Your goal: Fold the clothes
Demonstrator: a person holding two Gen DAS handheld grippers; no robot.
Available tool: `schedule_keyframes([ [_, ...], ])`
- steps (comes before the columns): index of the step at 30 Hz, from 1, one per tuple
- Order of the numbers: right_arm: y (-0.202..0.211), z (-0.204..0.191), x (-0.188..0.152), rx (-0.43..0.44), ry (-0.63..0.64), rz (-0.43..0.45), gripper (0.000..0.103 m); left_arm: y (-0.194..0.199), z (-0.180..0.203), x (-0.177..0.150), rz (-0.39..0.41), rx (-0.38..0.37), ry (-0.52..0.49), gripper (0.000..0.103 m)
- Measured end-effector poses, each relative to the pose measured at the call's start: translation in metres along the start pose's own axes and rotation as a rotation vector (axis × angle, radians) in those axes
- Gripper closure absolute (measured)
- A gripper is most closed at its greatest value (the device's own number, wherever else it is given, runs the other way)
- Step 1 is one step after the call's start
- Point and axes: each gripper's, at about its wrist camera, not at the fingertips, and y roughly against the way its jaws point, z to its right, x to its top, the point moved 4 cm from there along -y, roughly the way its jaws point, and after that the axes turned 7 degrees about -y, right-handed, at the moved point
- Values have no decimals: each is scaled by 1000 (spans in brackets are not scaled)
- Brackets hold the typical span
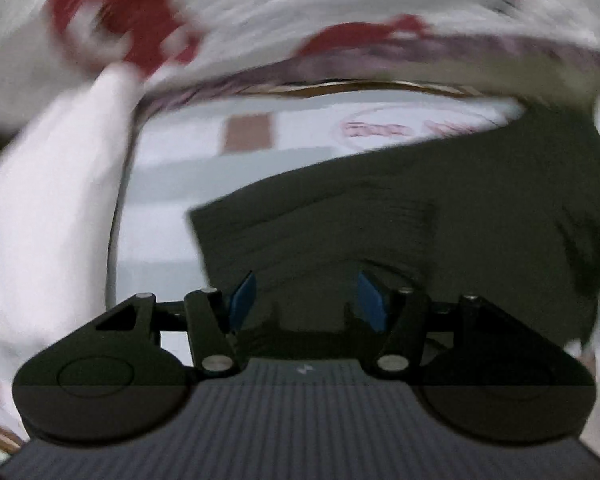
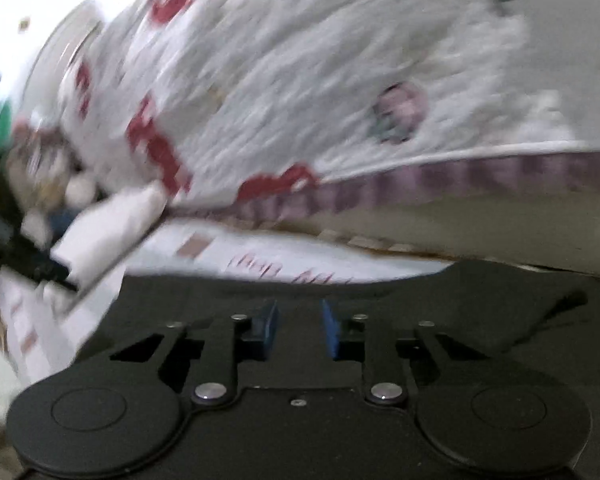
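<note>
A dark green-black garment (image 1: 400, 216) lies flat on a white printed bed sheet (image 1: 188, 184). It fills the lower half of the right wrist view (image 2: 380, 292) too. My left gripper (image 1: 306, 300) is open and empty, its blue pads (image 1: 242, 300) just above the garment's near left edge. My right gripper (image 2: 299, 330) is open and empty, low over the garment. Both views are motion-blurred.
A white quilt with red patterns and a purple border (image 1: 300, 12) is bunched behind the garment and fills the top of the right wrist view (image 2: 320, 80). A white pillow or cloth (image 1: 56, 208) lies at left. Blurred clutter (image 2: 40, 168) sits far left.
</note>
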Motion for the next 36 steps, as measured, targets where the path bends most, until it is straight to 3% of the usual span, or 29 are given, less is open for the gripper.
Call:
schedule_keyframes([
  [2,-14,-15,-14,38,4,-53,78,-23,-26,-4,7,22,79,47],
  [7,-66,-51,-42,51,-45,-189,74,-62,-56,-13,15,-62,198,45],
  [9,-86,-68,-46,65,-45,-219,60,-76,-67,-16,18,-98,244,44],
  [12,-116,-88,-60,35,-69,-259,57,-98,-85,-21,22,-153,314,43],
  [15,-132,-91,-81,7,-40,-271,56,-103,-81,-9,74,-147,238,38],
  [18,-126,-93,-81,49,68,-267,57,-115,-82,-3,70,-165,253,31],
  [21,-124,-83,-80,92,17,-282,56,-120,-80,2,123,-151,241,25],
  [23,-123,-81,-80,111,13,-280,56,-122,-75,6,132,-136,206,28],
  [24,-123,-81,-81,118,23,-278,56,-122,-71,7,125,-122,171,44],
  [26,-121,-82,-83,129,51,-272,55,-121,-63,9,106,-122,91,88],
  [27,-121,-82,-83,134,53,-270,55,-118,-63,11,100,-129,82,95],
  [29,-121,-81,-82,142,53,-266,55,-111,-66,15,100,-103,82,96],
  [32,-123,-79,-81,152,44,-265,55,-91,-75,20,162,39,85,96],
  [36,-119,-80,-79,185,16,-282,55,-65,-96,29,272,196,181,99],
])
